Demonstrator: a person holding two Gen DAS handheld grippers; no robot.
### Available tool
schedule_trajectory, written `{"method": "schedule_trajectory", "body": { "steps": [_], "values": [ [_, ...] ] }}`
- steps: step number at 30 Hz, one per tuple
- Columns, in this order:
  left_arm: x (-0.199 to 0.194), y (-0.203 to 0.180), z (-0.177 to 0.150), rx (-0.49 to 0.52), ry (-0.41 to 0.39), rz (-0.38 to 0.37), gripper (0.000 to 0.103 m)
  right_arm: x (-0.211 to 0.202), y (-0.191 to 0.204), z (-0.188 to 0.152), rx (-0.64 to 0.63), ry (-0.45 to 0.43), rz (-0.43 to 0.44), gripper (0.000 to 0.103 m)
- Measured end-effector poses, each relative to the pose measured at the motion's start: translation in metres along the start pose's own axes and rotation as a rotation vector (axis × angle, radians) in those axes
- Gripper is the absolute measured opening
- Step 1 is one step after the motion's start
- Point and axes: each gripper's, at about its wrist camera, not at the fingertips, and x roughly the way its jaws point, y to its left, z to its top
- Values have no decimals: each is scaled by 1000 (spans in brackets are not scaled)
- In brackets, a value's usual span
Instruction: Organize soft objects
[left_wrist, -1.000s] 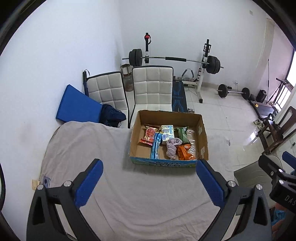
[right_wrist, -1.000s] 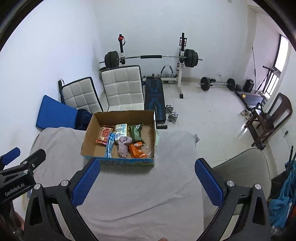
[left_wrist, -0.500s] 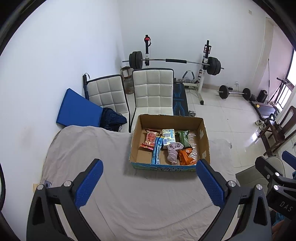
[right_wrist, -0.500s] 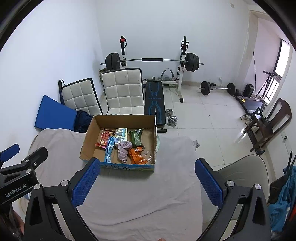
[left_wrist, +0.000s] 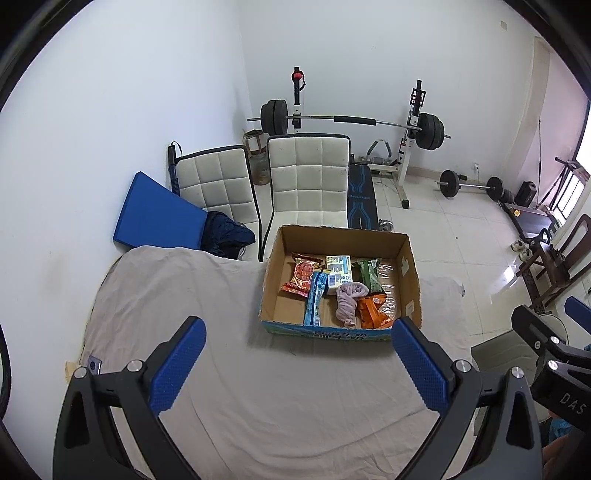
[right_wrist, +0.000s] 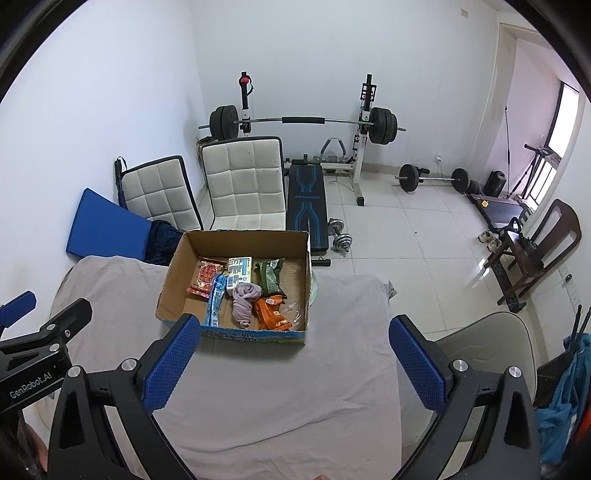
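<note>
cardboard box (left_wrist: 406, 280), white chairs (left_wrist: 308, 184) behind

Bare cloth (left_wrist: 295, 398) before cardboard box (left_wrist: 410, 280) (walls block sideways entry); top open.

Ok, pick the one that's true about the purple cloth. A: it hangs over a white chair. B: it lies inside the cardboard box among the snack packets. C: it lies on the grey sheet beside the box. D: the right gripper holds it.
B: the purple cloth lies inside the cardboard box, between the blue packet and the orange packet.
</note>
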Motion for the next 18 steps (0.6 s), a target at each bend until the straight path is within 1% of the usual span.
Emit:
{"method": "schedule_trajectory", "body": {
  "steps": [18],
  "values": [
    [-2,-1,0,-2,-5,1,103,4,1,6,-6,-11,8,103]
  ]
}}
